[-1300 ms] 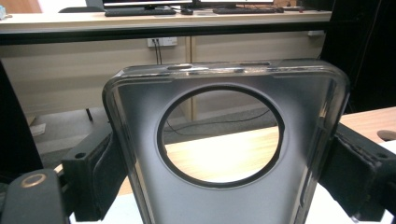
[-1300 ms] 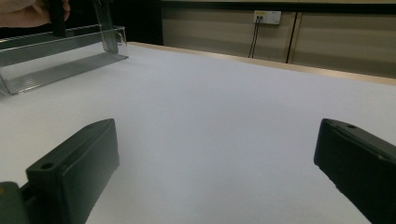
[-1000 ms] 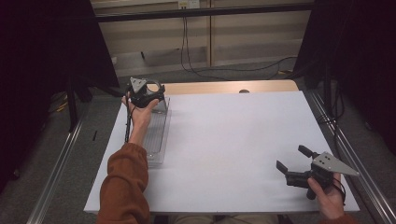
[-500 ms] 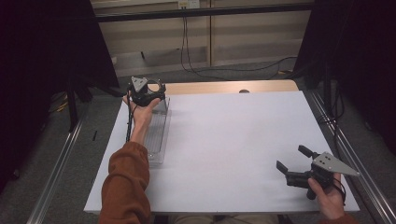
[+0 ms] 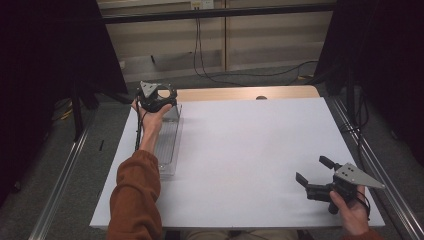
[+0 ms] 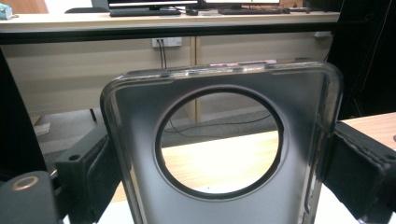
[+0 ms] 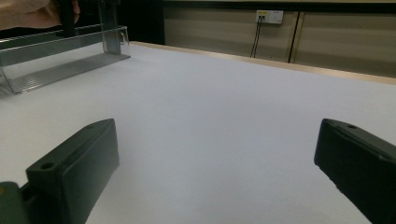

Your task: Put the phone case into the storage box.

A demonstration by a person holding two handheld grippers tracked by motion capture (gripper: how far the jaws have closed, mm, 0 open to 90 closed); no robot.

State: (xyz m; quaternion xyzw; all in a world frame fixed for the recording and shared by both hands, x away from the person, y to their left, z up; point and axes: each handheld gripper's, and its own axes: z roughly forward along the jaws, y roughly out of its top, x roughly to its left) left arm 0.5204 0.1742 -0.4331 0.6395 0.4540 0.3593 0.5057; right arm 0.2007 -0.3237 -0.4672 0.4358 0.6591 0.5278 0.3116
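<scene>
The left gripper (image 5: 159,95) holds a clear phone case (image 6: 219,154) upright, its jaws pressed on both sides, above the far end of the clear tray (image 5: 167,150). The right gripper (image 5: 312,175) rests low over the white desk (image 5: 250,150), jaws wide open and empty.

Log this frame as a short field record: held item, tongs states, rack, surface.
held item: dark phone case with a big round cutout, upright between the jaws
left tongs: shut on the phone case, over the far end of the clear rack
right tongs: open, nothing between the jaws, near the table's near right corner
clear rack: long transparent tray at the left side of the white table top
white table top: bare between the two tongs
</scene>
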